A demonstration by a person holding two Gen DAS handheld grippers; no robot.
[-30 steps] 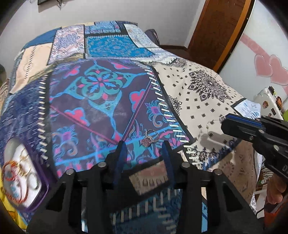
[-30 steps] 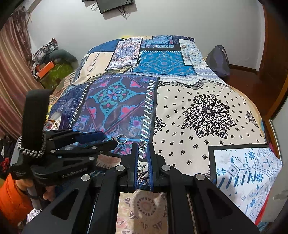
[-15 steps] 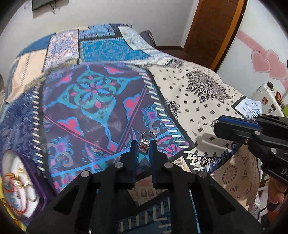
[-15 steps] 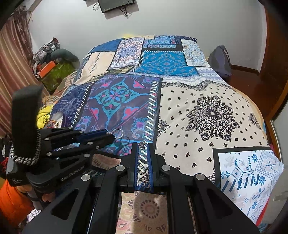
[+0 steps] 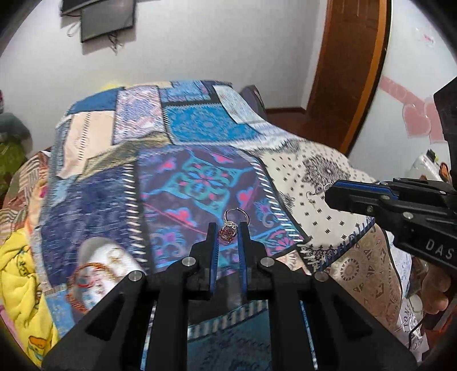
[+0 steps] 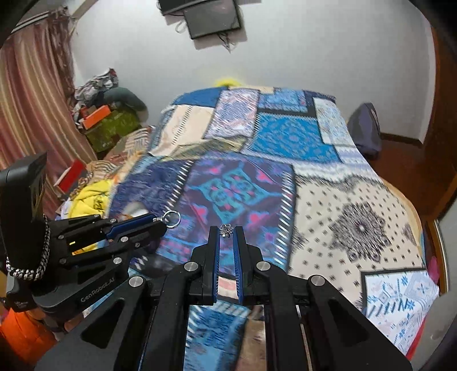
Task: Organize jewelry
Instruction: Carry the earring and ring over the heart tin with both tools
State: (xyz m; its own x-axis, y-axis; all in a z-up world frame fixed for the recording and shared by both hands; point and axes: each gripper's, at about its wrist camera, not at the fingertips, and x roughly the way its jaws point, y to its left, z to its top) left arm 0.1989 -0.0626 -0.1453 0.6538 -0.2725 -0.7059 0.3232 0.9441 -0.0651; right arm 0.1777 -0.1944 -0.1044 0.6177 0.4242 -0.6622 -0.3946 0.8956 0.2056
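Observation:
My left gripper (image 5: 227, 230) is shut on a silver ring with a reddish stone (image 5: 229, 230) and holds it above the patterned bedspread (image 5: 197, 182); the ring (image 6: 171, 219) also shows at the left gripper's tip in the right wrist view. My right gripper (image 6: 227, 231) is shut on a small silver flower-shaped earring (image 6: 226, 230); its hook (image 5: 311, 195) dangles at the right gripper's tip in the left wrist view. A white oval dish (image 5: 94, 271) with bangles and other jewelry lies on the bed, low left of the left gripper.
A yellow cloth (image 5: 22, 282) lies at the bed's left edge. Clutter and boxes (image 6: 100, 125) sit by the curtain on the left. A dark bag (image 6: 367, 131) stands beside the bed near the wooden door (image 5: 351, 65). A screen (image 6: 211, 17) hangs on the far wall.
My left gripper closed on the ring and lifted it off the bedspread. Both grippers have risen and tilted up, so the far wall now shows. The right gripper stays shut on the earring.

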